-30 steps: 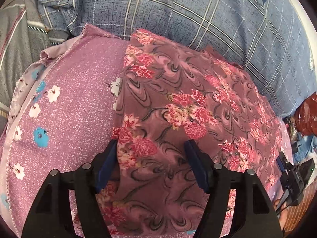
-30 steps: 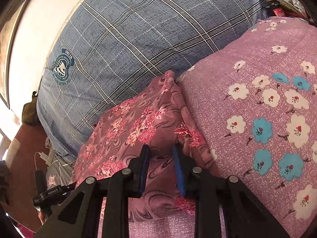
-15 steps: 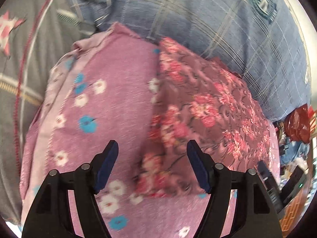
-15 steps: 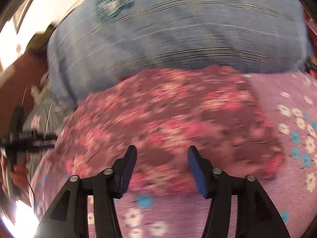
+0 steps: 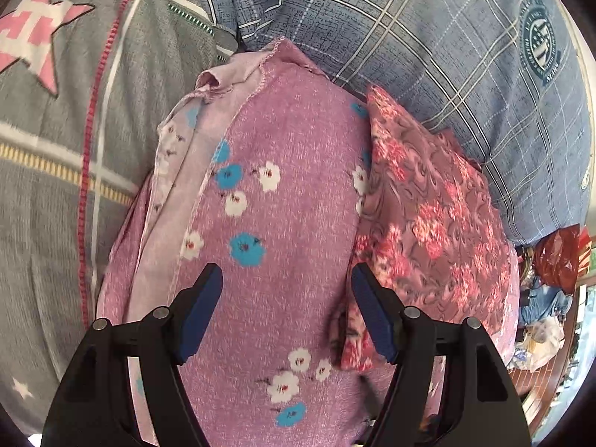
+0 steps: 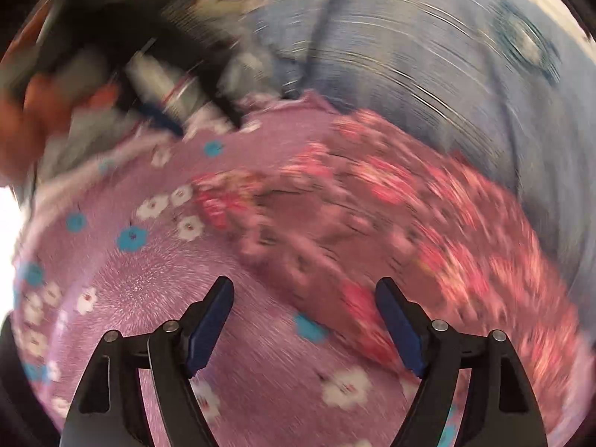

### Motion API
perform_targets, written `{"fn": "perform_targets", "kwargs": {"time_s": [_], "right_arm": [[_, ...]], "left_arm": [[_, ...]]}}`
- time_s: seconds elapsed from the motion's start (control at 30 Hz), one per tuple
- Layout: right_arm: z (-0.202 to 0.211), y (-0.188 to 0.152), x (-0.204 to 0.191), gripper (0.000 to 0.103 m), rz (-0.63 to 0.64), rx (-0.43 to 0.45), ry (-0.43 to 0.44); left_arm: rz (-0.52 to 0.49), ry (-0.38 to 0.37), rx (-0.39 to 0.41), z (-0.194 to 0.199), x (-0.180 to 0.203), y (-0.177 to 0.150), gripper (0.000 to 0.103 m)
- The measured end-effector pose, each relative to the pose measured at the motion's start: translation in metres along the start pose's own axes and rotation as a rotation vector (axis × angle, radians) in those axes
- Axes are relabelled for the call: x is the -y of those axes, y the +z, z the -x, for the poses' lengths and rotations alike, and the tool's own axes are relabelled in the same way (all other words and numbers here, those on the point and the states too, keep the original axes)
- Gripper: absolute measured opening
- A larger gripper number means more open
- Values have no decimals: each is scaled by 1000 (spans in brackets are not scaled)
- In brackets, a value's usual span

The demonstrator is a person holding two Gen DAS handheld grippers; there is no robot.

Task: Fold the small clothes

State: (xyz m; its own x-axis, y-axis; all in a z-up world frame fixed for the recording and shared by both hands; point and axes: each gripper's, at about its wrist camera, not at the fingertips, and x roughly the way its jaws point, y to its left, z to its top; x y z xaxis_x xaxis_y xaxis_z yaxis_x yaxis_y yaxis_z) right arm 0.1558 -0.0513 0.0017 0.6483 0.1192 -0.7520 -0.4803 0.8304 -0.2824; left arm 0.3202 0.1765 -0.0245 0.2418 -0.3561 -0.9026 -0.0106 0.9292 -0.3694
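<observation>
Blurred floral garment [image 6: 372, 223], edges indistinct

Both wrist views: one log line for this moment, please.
left gripper: open, empty | right gripper: opening, empty | folded rose-print cloth: lying on purple floral cloth

A blue plaid bedsheet [image 5: 428, 48] bearing a round crest emblem [image 5: 540, 43] adjoins a grey blanket [image 5: 56, 171] with a pink star [image 5: 35, 35]. Right edge: possibly a red plastic bag [image 5: 558, 257].
</observation>
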Motion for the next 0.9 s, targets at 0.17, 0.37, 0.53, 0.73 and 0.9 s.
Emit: {"fn": "perform_targets", "kwargs": {"time_s": [0.17,0.37,0.53,0.73,0.9], "right_arm": [[-15,17,-26,80,134,38,-178],[-17,21,-8,15,141,85,-147],[1,20,2,9,120,166,-121],[5,17,13,9,78,193,-68],[5,15,31,8,13,218,-25]], "left_arm": [[2,-8,-13,-9,6,19,71],[-42,-62,-64,-35,36,45,71],[-72,-97,-116,-69,71,61,72],[-190,-83,-131,-91,116,67,73],[-241,-94,-147,-88,136,65,13]]}}
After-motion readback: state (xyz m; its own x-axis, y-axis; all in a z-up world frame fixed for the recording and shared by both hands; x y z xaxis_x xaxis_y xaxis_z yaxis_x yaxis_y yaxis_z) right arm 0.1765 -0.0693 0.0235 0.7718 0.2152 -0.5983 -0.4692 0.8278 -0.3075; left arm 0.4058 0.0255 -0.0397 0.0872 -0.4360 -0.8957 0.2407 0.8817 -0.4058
